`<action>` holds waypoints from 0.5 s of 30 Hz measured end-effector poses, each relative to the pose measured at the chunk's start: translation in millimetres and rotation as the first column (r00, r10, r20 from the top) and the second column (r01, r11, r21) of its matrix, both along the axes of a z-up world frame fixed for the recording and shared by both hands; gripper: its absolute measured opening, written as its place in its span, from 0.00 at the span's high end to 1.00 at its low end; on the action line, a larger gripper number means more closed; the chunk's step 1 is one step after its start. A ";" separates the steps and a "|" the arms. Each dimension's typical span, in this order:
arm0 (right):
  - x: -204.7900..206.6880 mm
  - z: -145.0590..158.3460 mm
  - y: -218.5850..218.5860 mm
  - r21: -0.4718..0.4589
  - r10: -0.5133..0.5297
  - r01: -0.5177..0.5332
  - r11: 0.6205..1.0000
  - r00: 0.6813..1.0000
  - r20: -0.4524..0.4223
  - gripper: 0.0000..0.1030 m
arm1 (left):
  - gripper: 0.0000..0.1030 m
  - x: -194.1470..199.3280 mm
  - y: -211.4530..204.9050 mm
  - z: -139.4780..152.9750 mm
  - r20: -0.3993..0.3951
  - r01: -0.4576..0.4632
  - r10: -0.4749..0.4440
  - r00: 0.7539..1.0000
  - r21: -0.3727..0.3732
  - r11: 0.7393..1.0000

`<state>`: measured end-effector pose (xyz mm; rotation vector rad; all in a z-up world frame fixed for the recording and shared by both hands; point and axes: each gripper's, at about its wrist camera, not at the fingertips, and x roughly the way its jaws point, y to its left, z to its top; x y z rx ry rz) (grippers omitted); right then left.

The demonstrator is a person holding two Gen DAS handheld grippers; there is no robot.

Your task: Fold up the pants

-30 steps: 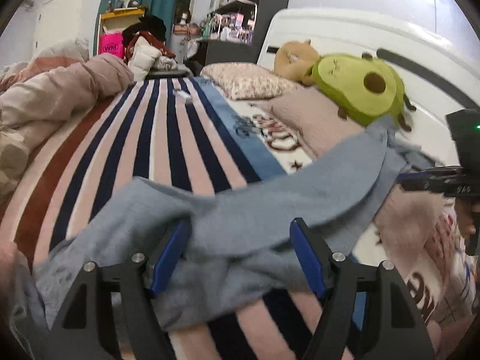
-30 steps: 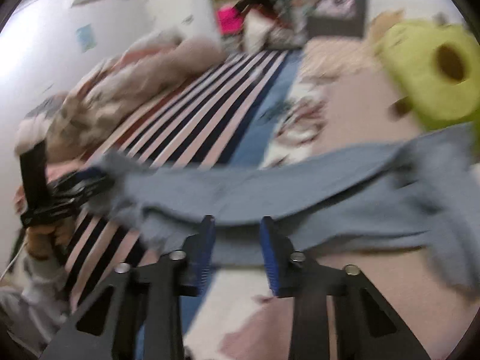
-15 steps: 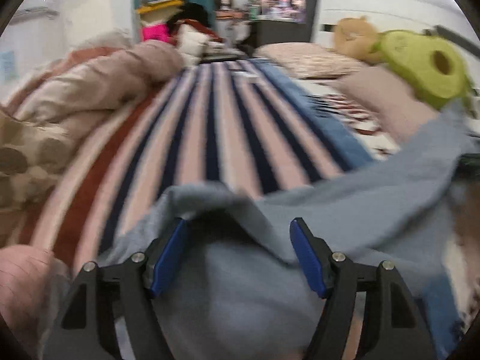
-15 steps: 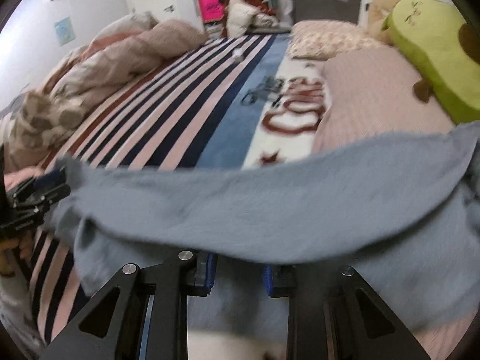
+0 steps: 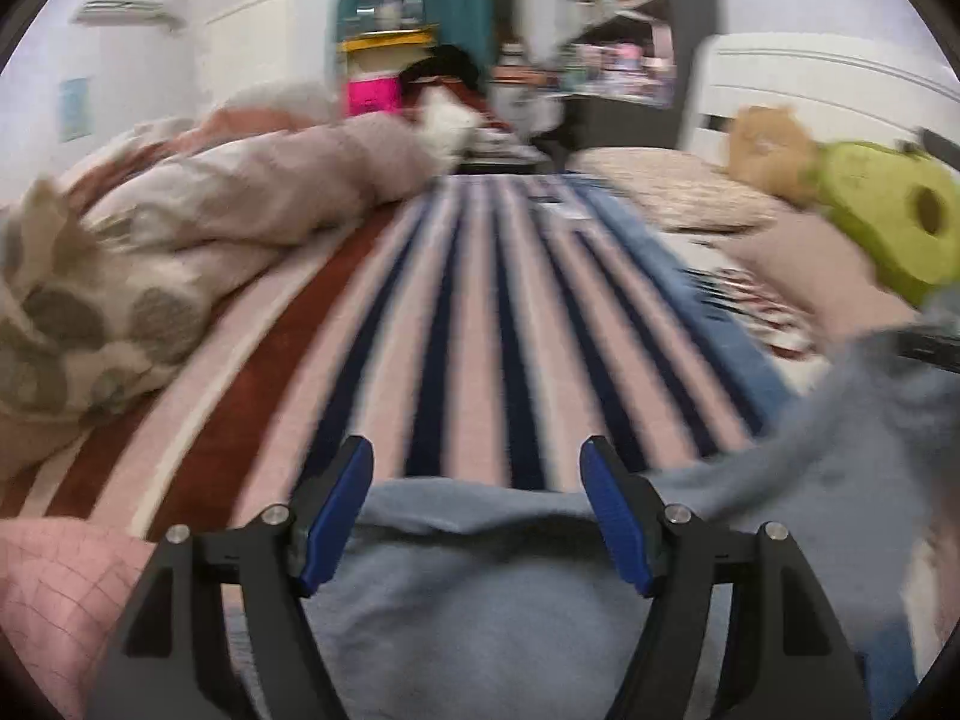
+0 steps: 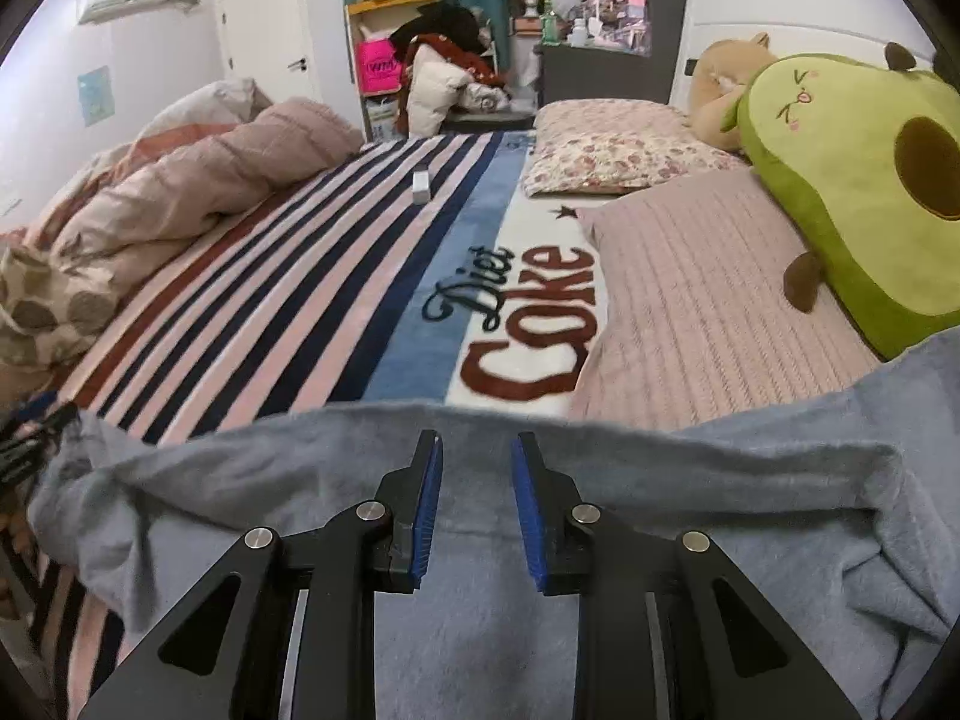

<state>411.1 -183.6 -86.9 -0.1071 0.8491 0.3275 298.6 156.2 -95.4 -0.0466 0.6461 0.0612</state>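
Both grippers working the grey-blue pants (image 6: 660, 474) on the bed

The right gripper (image 6: 476, 489) is standing narrowly parted over soft fleecy fabric, pads clear; the left gripper (image 5: 474, 510) is gaping wide, tilting down, cloth bunching between without contact, lying across the striped plush blanket (image 5: 480, 330).

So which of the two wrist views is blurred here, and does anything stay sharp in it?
Left wrist view: motion-smeared across the striped blanket and avocado plush; only the left gripper stays crisp. Right wrist view: sharp throughout, the blanket lettering readable, with fisheye bending at the edges.
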 end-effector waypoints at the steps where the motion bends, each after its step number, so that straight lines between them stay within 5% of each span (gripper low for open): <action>1: -2.9 -1.7 -0.7 0.000 0.005 -0.005 1.000 1.000 -0.009 0.81 | 0.31 -1.7 -5.1 -0.3 -0.016 0.055 -0.056 0.998 -0.031 0.998; 3: -11.5 -4.8 -5.9 0.007 0.008 -0.008 1.000 0.999 -0.034 0.81 | 0.31 -0.4 -22.4 -7.3 -0.063 0.202 -0.210 0.976 -0.121 0.972; 7: -38.3 -1.7 -31.2 -0.002 -0.009 0.009 1.000 0.997 -0.072 0.81 | 0.31 8.3 -49.3 -22.0 -0.125 0.336 -0.361 0.924 -0.185 0.924; 11: -79.4 16.3 -79.6 -0.031 -0.077 0.076 0.997 0.996 -0.052 0.79 | 0.31 21.1 -58.7 -32.3 -0.169 0.312 -0.342 0.924 -0.182 0.933; 15: -108.6 34.1 -125.6 -0.093 -0.165 0.161 0.982 0.986 -0.031 0.68 | 0.31 42.4 -58.4 -31.9 -0.151 0.167 -0.168 0.974 -0.020 0.986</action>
